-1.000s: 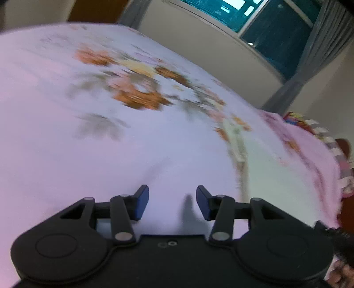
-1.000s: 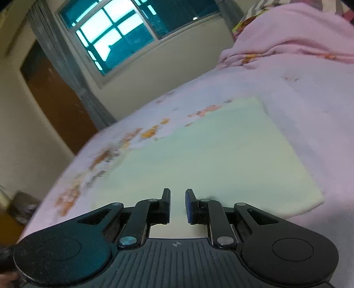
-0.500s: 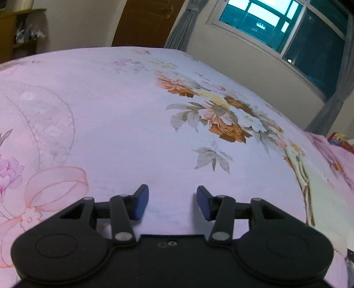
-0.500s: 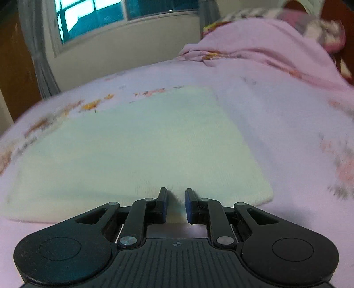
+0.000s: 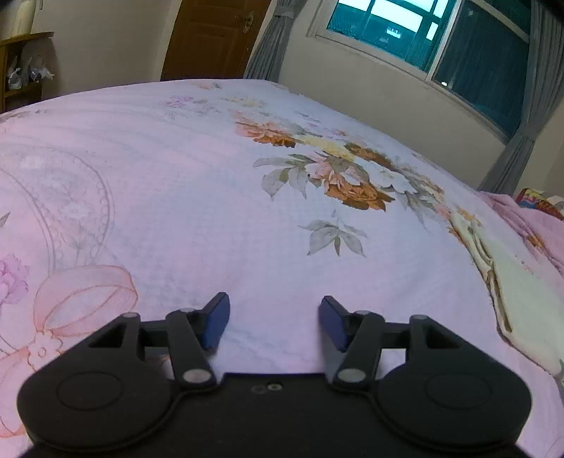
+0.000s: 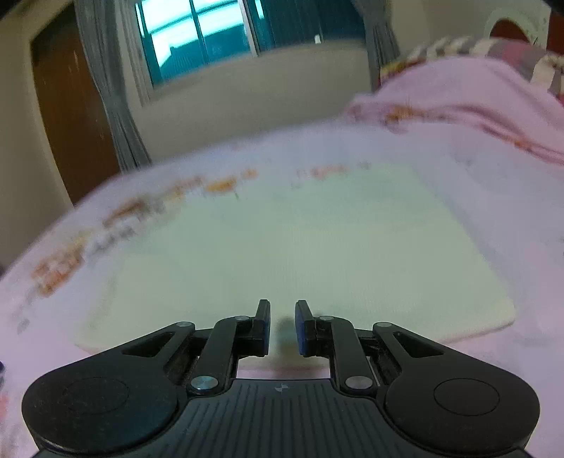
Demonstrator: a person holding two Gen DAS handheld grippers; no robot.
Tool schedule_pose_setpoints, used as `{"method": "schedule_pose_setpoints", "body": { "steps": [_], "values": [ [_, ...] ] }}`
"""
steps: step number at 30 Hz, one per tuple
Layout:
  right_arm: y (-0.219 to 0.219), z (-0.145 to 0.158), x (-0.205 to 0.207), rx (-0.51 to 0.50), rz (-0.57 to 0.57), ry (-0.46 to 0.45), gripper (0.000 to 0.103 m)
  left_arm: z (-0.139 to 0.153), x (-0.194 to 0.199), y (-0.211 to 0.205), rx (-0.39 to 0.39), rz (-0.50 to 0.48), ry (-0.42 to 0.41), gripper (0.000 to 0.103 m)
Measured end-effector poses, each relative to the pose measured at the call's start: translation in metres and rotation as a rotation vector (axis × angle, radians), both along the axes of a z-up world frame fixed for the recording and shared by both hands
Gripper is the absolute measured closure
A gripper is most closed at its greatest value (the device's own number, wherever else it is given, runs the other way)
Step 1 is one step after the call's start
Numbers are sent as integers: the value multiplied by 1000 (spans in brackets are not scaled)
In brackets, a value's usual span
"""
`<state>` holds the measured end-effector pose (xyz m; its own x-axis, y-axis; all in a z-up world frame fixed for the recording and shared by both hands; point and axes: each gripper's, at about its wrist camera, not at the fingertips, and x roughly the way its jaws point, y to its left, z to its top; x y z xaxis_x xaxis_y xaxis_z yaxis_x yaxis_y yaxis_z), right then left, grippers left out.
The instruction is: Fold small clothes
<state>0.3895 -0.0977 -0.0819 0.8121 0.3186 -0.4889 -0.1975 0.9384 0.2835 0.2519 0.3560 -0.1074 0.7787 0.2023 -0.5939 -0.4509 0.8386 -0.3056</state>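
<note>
A pale folded garment (image 6: 310,246) is seen lying flat on the bed (image 6: 493,197), directly ahead of the right hand-held gripper (image 6: 282,327). It forms a rough rectangle; its long axis is judged to run left to right in the right wrist view, though fisheye distortion and blur make this uncertain. Its near edge is found just beyond the fingertips, its right near corner rounded. In the left wrist view the same garment (image 5: 518,299) is observed at the far right, layered edges showing along its left side.

The right hand-held gripper is held with a narrow gap between its pads (image 6: 302,327) — nothing is clamped. The left hand-held gripper (image 5: 273,324) is spread wide over bare floral bedspread, well apart from the garment.

Open bedspread is noted to the left and to the near side of the garment. A bunched pink blanket (image 6: 465,95) is noted at the far right; a wooden door (image 5: 208,38) and window (image 5: 433,31) lie beyond the bed.
</note>
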Motion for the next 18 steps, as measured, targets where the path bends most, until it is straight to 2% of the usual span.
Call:
{"method": "schedule_pose_setpoints", "body": {
  "steps": [1,3,6,8,10,14,18],
  "values": [
    [4,1,-3,-13,21,-19,87,-1,0,0,0,1,-4,44],
    [20,-25,12,-126,61,96,88,0,0,-1,6,-3,0,43],
    [28,-16,13,-181,77,73,87,5,5,-7,32,-11,29,43],
    [14,-6,4,-100,61,19,87,10,11,-13,11,-30,20,43],
    [-7,1,-2,-10,10,-16,87,16,24,-21,-49,-109,-33,43],
    [-41,12,-5,-79,-100,-87,87,20,62,-52,-90,-256,-55,43],
    [-91,10,-5,-116,-182,-94,87,21,102,-85,-147,-393,-84,43]
  ]
}}
